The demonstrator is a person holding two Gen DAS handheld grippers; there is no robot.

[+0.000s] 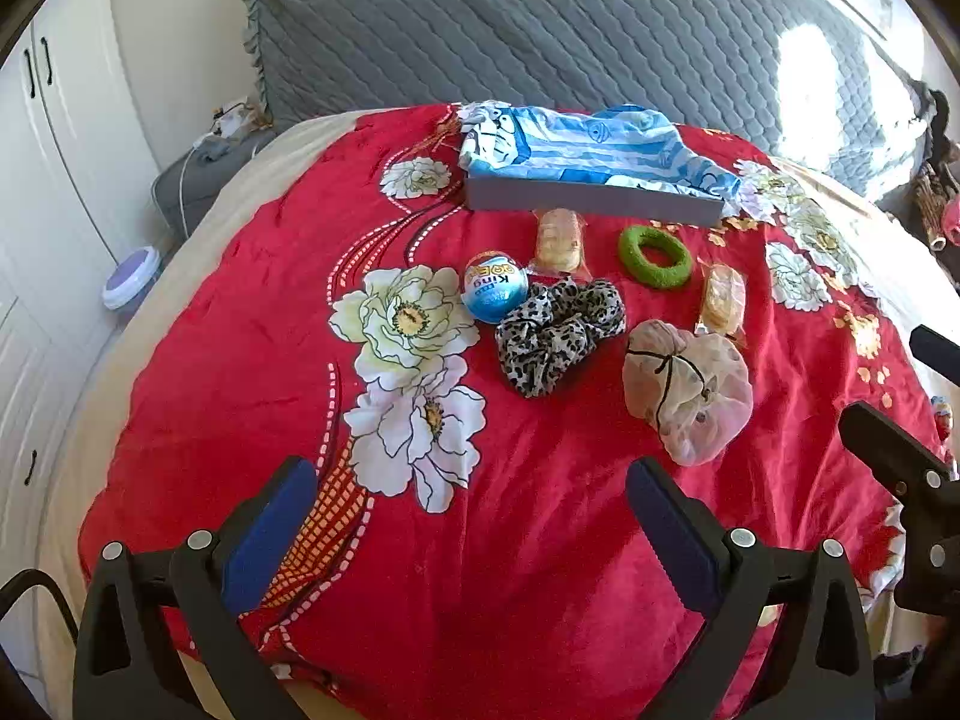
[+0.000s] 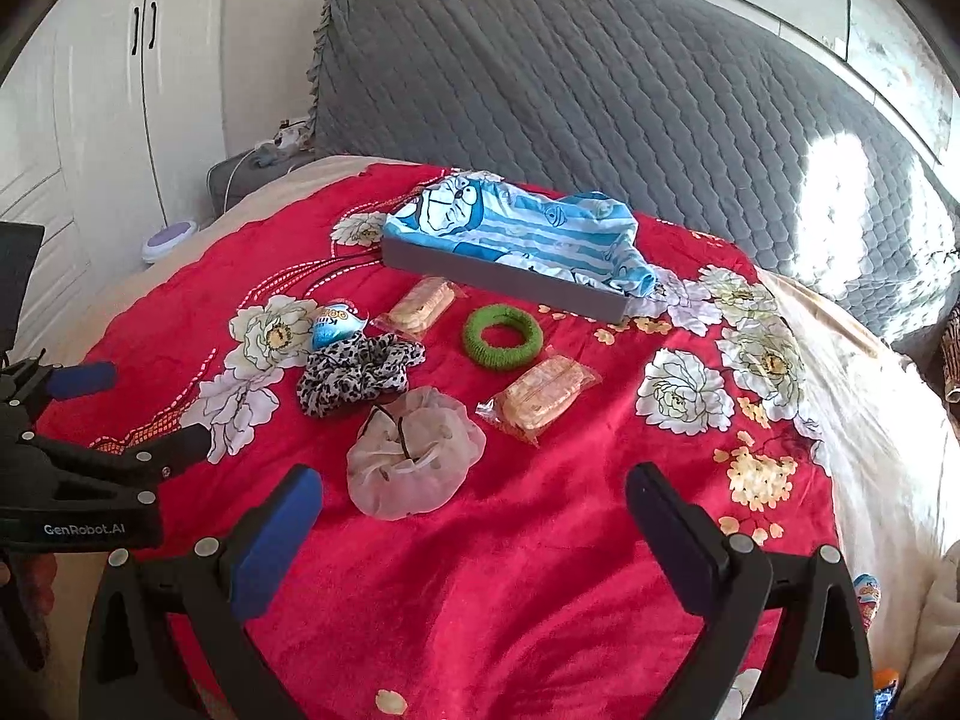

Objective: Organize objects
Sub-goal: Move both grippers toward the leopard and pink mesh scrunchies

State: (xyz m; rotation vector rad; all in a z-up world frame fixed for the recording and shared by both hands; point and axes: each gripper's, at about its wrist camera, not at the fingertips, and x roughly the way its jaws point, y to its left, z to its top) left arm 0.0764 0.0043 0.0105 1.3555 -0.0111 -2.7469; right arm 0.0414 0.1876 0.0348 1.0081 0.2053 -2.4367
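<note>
Objects all loose on the red blanket [image 1: 540, 540] in front of the grey box [image 1: 591, 201] w/ blue cloth, so nothing sorted yet imo. Pale scrunchie [image 2: 414, 459], leopard scrunchie [image 1: 558, 333], green ring [image 1: 655, 256], snack packs, egg [image 1: 495, 294]. Left gripper [image 1: 474, 540] & right gripper [image 2: 474, 540] both spread wide, holding nothing.

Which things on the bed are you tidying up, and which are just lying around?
For the tidying: blue egg, leopard scrunchie, beige scrunchie, green ring, two snack packets, grey box with the blue cartoon cloth.

Just lying about: purple-lidded tub, grey headboard cover, white wardrobe.
</note>
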